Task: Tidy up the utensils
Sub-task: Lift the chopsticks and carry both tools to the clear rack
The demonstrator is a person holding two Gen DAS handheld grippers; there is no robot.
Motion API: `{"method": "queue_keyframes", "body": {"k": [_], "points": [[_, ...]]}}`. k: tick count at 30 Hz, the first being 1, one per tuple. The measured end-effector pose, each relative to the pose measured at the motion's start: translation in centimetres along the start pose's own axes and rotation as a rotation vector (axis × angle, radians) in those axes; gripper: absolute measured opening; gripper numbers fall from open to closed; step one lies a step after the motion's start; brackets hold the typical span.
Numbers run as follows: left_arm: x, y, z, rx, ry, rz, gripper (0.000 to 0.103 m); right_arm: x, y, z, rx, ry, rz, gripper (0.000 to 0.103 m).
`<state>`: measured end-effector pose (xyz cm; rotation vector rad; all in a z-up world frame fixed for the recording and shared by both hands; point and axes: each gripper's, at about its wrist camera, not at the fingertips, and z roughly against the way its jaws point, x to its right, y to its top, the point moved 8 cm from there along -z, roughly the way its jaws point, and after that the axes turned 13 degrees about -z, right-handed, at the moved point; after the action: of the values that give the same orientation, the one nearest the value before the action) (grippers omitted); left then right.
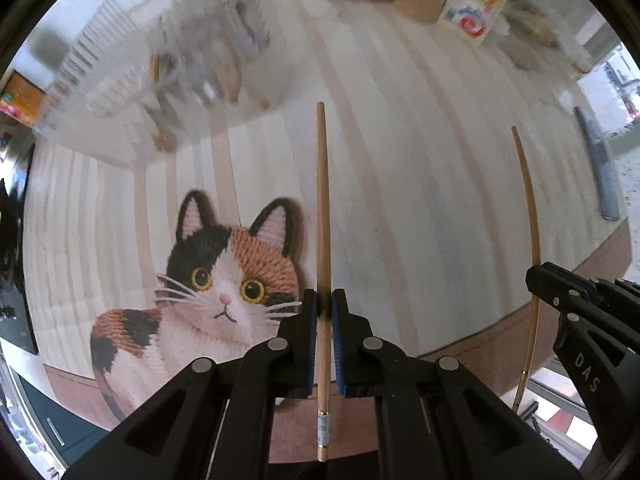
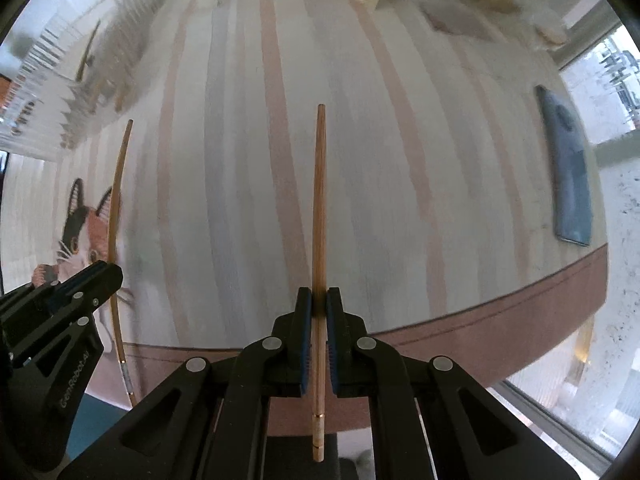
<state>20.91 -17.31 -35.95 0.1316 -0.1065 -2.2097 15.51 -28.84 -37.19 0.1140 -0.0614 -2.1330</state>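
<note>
My left gripper (image 1: 324,304) is shut on a wooden chopstick (image 1: 322,208) that points forward over the striped tablecloth. My right gripper (image 2: 319,300) is shut on a second wooden chopstick (image 2: 319,208), also pointing forward. Each view shows the other gripper with its stick: the right gripper (image 1: 536,276) with its chopstick (image 1: 530,200) at the right of the left wrist view, the left gripper (image 2: 114,274) with its chopstick (image 2: 116,208) at the left of the right wrist view. A clear utensil organizer (image 1: 168,72), blurred, lies at the far left with several utensils in it.
A striped tablecloth (image 2: 360,160) with a cat picture (image 1: 224,280) covers the table. A dark phone (image 2: 568,168) lies near the right edge. A printed box (image 1: 472,4) and other blurred items stand at the far edge. A window is at the right.
</note>
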Motion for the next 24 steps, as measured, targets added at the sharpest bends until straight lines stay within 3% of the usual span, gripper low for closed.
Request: {"method": "queue_keyframes", "body": {"k": [12, 19, 24], "points": [[0.7, 4.3, 11.1, 0.211, -0.047, 0.002, 0.005, 2.4, 2.7, 9.4, 0.161, 0.079, -0.057, 0.007], [-3.7, 7.7, 15.8, 0.308, -0.027, 0.048, 0.005, -0.7, 5.9, 14.3, 0.236, 0.154, -0.034, 0.007], [-8.3, 9.6, 17.5, 0.334, 0.011, 0.115, 0.005, -4.9, 9.0, 16.1, 0.248, 0.228, 0.007, 0.007]]}}
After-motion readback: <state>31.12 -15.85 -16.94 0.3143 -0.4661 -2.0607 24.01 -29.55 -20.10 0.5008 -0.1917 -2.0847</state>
